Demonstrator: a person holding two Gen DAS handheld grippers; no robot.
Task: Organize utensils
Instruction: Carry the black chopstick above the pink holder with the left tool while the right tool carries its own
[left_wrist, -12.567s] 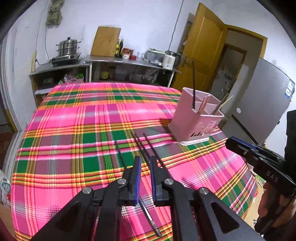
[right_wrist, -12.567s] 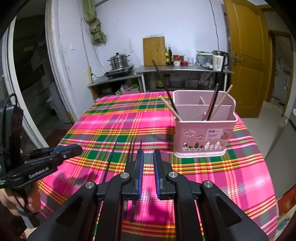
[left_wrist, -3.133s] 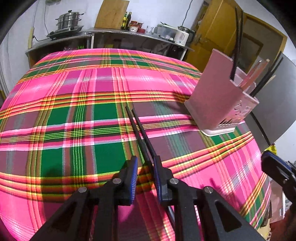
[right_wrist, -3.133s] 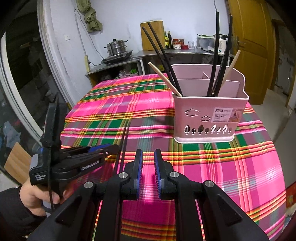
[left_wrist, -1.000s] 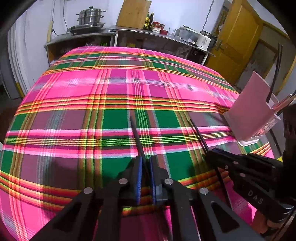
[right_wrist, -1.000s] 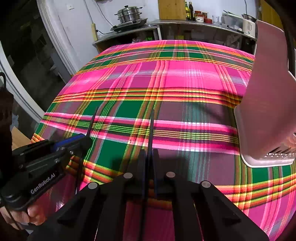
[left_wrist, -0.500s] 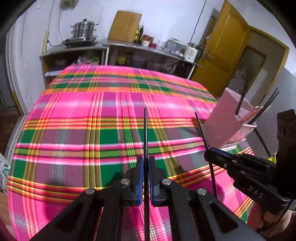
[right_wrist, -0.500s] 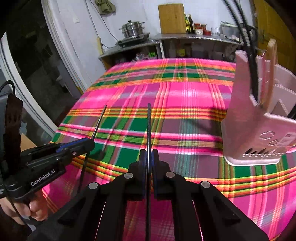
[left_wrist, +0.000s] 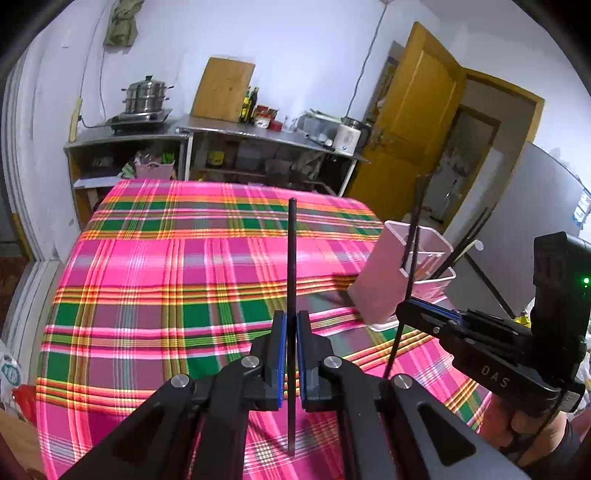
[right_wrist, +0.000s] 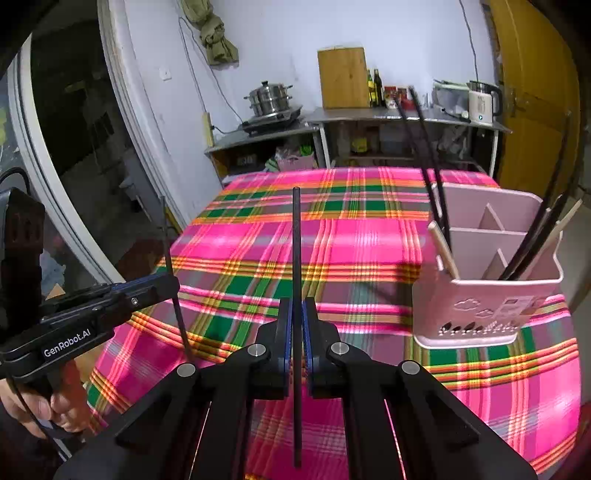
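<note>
My left gripper (left_wrist: 291, 325) is shut on a black chopstick (left_wrist: 291, 254) and holds it upright above the plaid tablecloth. My right gripper (right_wrist: 296, 314) is shut on another black chopstick (right_wrist: 296, 243), also upright and off the table. A pink utensil basket (right_wrist: 491, 295) stands at the right of the table; it holds several black and wooden chopsticks. It shows in the left wrist view (left_wrist: 391, 280) too. The right gripper with its chopstick shows in the left wrist view (left_wrist: 402, 310), close to the basket. The left gripper shows in the right wrist view (right_wrist: 173, 284) at the left.
The table (left_wrist: 155, 273) has a pink and green plaid cloth. Behind it stand metal shelves with a steamer pot (left_wrist: 146, 96), a wooden board (left_wrist: 223, 88), bottles and a kettle (right_wrist: 482, 101). A yellow door (left_wrist: 410, 122) is at the back right.
Both grippers closed on chopsticks lying on the cloth and lifted them; the sticks now stand upright in the air. The right gripper has come nearer to the basket.
</note>
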